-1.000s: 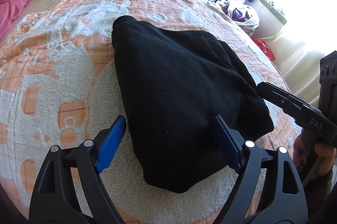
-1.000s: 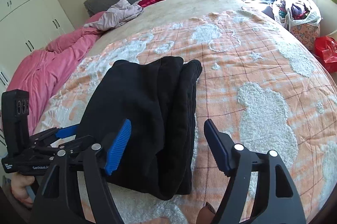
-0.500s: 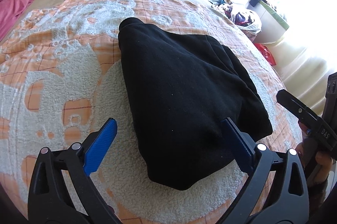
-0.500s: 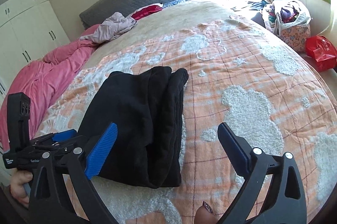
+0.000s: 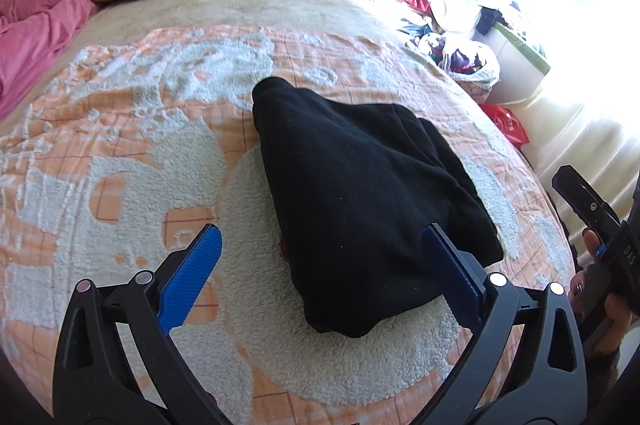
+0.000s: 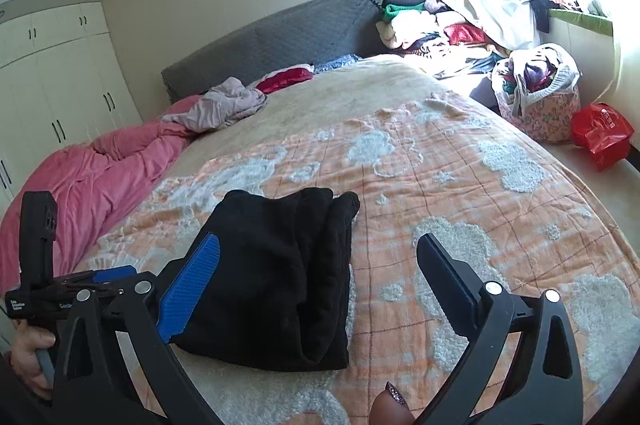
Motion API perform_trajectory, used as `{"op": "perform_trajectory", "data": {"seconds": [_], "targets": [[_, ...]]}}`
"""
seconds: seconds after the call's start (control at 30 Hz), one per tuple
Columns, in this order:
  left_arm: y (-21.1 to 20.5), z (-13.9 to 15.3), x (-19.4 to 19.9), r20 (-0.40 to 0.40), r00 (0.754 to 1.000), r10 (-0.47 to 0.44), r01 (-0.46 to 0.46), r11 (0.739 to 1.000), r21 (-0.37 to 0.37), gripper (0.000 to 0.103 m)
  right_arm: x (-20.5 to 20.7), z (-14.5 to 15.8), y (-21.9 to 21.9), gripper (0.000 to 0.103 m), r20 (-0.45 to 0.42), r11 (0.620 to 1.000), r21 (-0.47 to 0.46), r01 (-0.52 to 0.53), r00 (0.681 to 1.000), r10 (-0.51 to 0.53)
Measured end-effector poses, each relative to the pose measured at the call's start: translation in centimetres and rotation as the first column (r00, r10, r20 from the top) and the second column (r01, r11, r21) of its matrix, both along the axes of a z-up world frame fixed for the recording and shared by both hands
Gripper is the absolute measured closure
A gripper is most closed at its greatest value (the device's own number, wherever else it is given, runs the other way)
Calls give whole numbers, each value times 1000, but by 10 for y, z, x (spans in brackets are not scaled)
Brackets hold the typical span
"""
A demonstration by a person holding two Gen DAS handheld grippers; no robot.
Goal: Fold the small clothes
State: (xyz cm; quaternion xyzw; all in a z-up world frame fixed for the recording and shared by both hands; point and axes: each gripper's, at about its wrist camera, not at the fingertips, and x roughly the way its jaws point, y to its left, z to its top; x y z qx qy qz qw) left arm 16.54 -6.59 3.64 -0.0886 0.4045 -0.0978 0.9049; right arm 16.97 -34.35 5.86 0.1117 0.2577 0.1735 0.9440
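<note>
A folded black garment (image 5: 360, 193) lies on the orange-and-white blanket (image 5: 120, 153) that covers the bed, nearer the foot than the grey headboard (image 6: 272, 37). Seen from the garment, the left gripper (image 5: 320, 265) hangs just above its near end, tilted steeply downward, jaws spread wide with nothing pinched between the blue pads. The right gripper (image 6: 318, 273) sits off the garment's right side, pointing across the blanket at a shallower tilt, jaws equally wide and empty, clear of the cloth. A hand (image 6: 28, 349) grips the left tool's handle left of the garment. Beyond the garment, toward the headboard, lie a pink quilt (image 6: 92, 181) and a pale crumpled garment (image 6: 224, 103).
</note>
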Motion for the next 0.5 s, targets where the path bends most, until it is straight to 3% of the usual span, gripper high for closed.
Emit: {"op": "perform_trajectory", "data": {"seconds": [0.23, 0.5], "targets": [[4, 7, -28, 53, 999, -8, 8, 1000, 6, 10, -36, 10, 14, 5, 93, 997, -77, 22, 996, -15], [5, 8, -57, 88, 996, -15, 13, 1000, 24, 10, -76, 6, 25, 5, 131, 991, -122, 50, 991, -34]]}}
